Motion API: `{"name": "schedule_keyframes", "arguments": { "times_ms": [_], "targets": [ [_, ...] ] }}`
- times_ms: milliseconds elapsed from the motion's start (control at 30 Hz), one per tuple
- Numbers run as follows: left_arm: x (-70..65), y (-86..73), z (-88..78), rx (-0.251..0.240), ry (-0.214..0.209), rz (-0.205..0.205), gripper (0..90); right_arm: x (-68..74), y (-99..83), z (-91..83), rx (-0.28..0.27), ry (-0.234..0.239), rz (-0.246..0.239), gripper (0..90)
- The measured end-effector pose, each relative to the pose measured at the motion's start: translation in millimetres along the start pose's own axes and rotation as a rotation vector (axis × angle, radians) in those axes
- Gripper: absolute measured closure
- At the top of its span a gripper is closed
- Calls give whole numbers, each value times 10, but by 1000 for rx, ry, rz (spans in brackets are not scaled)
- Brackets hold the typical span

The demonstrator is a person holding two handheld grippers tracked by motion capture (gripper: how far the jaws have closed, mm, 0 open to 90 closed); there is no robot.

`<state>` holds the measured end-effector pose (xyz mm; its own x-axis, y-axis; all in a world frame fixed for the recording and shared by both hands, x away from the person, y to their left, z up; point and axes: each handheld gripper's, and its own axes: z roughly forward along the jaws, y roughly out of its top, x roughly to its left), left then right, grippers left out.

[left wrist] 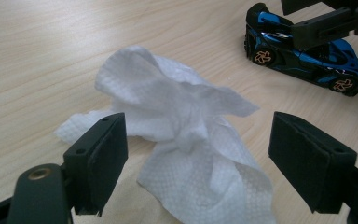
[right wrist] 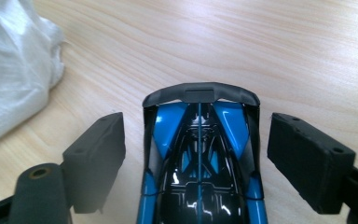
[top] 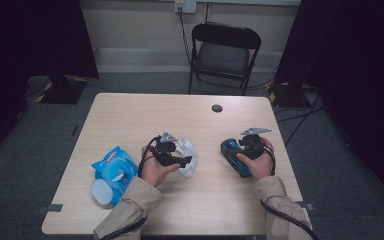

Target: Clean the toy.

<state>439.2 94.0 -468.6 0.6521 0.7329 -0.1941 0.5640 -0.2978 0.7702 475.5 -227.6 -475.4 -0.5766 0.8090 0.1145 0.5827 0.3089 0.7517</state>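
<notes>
My left gripper (left wrist: 196, 154) gapes over the wipe (left wrist: 182, 126); my right gripper (right wrist: 196, 154) straddles the toy car (right wrist: 200, 158) (pads clear of both).

Cut off and covered parts

In the right gripper view the blue toy car (right wrist: 199, 154) runs off the bottom edge, front end unseen; the white tissue (right wrist: 14, 65) is cropped at the left edge. In the high view the wet-wipe pack (top: 112, 172) print is too small to read.
</notes>
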Motion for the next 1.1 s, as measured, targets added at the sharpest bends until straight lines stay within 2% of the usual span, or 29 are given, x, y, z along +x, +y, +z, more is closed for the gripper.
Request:
{"name": "schedule_keyframes", "arguments": {
  "times_ms": [100,200,467,567,633,767,867,967,1100],
  "targets": [
    [-18,-1,5,-2,-9,-1,191,0,-15,-38,-14,9,5,179],
    [-39,8,2,-9,-21,2,184,7,-22,-68,-10,9,-16,166],
    [-102,-19,-9,-14,-64,-5,161,64,-52,-149,-19,53,-28,150],
    [-135,-35,-19,-12,-81,4,159,83,-60,-186,-24,72,-19,151],
    [-163,-38,-25,-8,-98,6,159,101,-67,-204,-26,80,-30,151],
    [-219,-45,-51,0,-125,37,159,129,-99,-239,-37,89,-32,151],
    [-248,-71,-70,-2,-149,34,159,147,-129,-258,-36,97,-39,151],
    [-257,-114,-88,-5,-156,34,159,172,-145,-278,-33,106,-50,150],
    [-260,-180,-111,13,-174,40,159,222,-156,-306,-32,120,-65,150]
  ]
}}
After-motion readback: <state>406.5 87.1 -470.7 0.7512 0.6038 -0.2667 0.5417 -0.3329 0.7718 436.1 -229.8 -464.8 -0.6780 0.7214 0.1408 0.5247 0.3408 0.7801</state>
